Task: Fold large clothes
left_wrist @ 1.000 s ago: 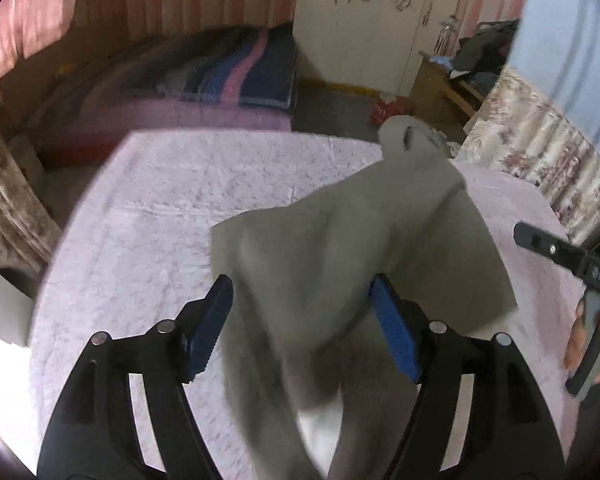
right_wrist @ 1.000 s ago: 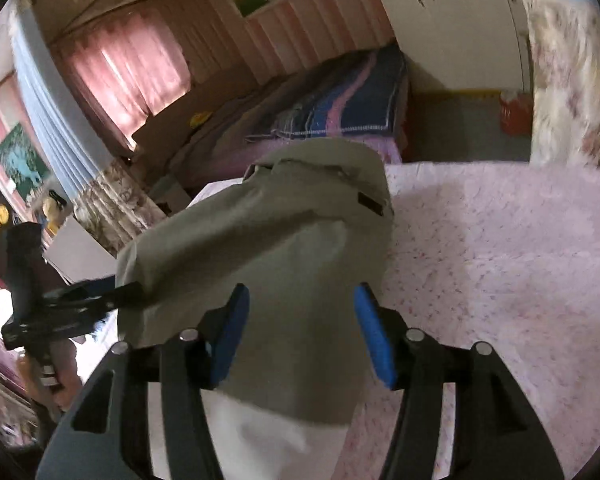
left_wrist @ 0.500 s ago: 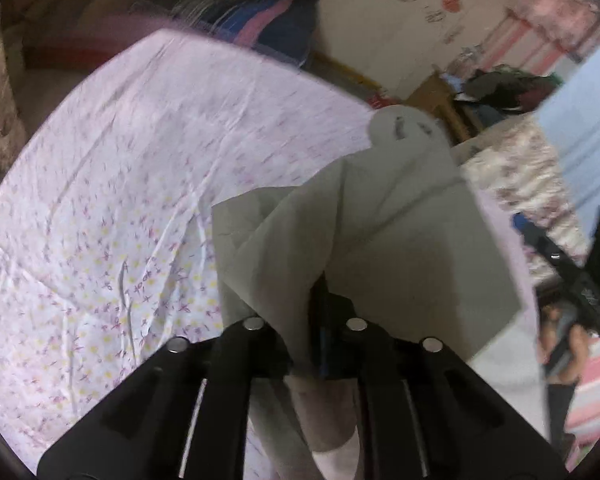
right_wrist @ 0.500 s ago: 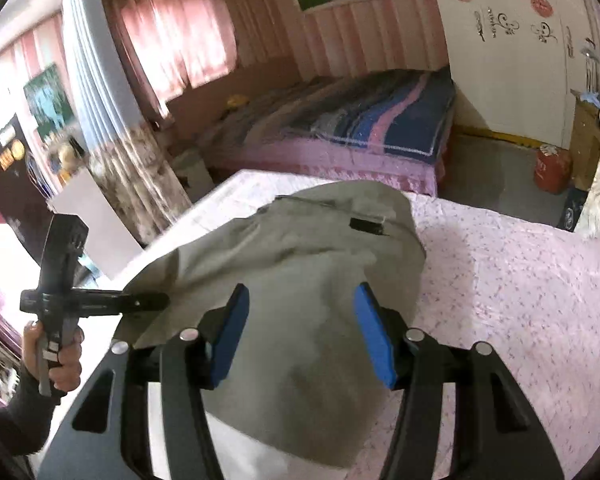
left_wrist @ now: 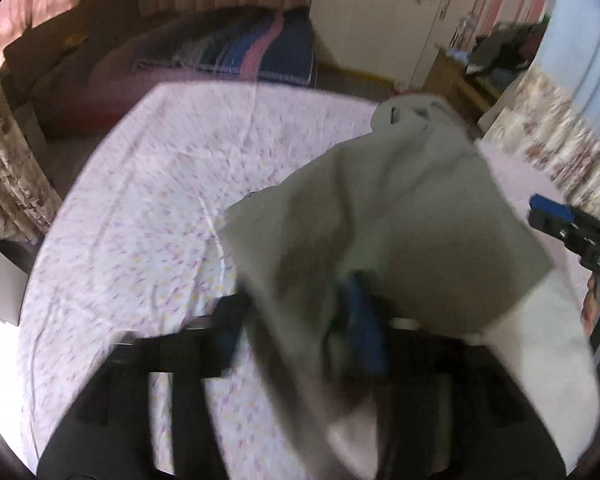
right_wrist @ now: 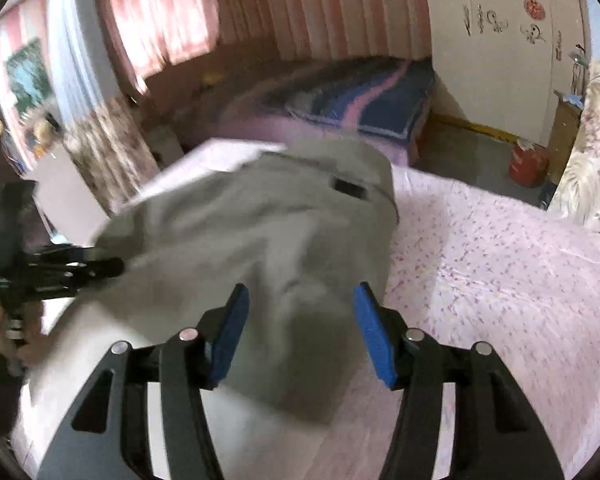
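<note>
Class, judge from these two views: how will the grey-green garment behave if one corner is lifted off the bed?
The grey-green garment will probably flop, since it already sags in soft folds. It looks light: a thin flap stands creased. It likely drags rather than slides on the floral sheet.

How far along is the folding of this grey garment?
Done: the grey garment lies doubled over on the floral sheet. In hand: the left gripper has just been opening its jaws, a fold of cloth between them; the right gripper is open over the near end. Left: the raised flap needs flattening.
</note>
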